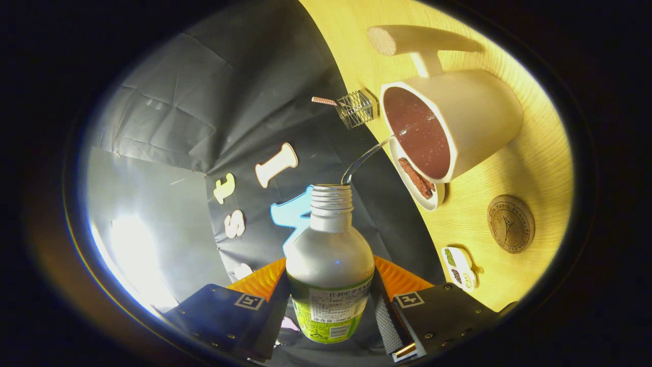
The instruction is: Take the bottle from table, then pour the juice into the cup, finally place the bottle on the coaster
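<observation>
Clamped between the gripper fingers at bottom centre, the uncapped bottle tips toward the cup, upper right. Juice arcs in; it looks nearly full. Pouring is underway; the coaster, lower right, awaits.

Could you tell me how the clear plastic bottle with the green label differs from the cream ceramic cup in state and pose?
The clear plastic bottle with the green label is clamped between the gripper fingers and tipped toward the cup; the cream ceramic cup stands free on the wooden table. A thin stream leaves the bottle's uncapped threaded neck; the cup receives it and holds dark liquid. The bottle is narrow-mouthed, the cup wide-mouthed. Both are open-topped.
</observation>
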Demonstrator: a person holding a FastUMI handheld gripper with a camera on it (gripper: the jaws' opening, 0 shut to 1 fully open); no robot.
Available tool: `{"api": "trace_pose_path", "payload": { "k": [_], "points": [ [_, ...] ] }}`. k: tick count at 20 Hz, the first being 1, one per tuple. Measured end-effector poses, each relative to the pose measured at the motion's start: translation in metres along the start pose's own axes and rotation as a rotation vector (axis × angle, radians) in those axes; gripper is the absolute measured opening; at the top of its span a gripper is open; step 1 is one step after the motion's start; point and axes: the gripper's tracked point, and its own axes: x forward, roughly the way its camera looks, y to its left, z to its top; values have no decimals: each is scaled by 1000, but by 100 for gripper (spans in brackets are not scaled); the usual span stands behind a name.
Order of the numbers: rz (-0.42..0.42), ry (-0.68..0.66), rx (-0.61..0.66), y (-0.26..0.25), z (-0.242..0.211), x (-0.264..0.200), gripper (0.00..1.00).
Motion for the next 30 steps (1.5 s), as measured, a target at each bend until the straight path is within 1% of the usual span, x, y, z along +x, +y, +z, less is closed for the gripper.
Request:
{"api": "trace_pose_path", "payload": {
  "k": [2,9,19,23,30],
  "points": [
    [6,-8,15,0,3,0,78],
    [-18,-24,74,-9,7,2,77],
    [-23,-33,88,-7,13,5,78],
    [-29,-12,50,-8,12,5,78],
    [-32,-8,28,-11,12,2,78]
  ]
}}
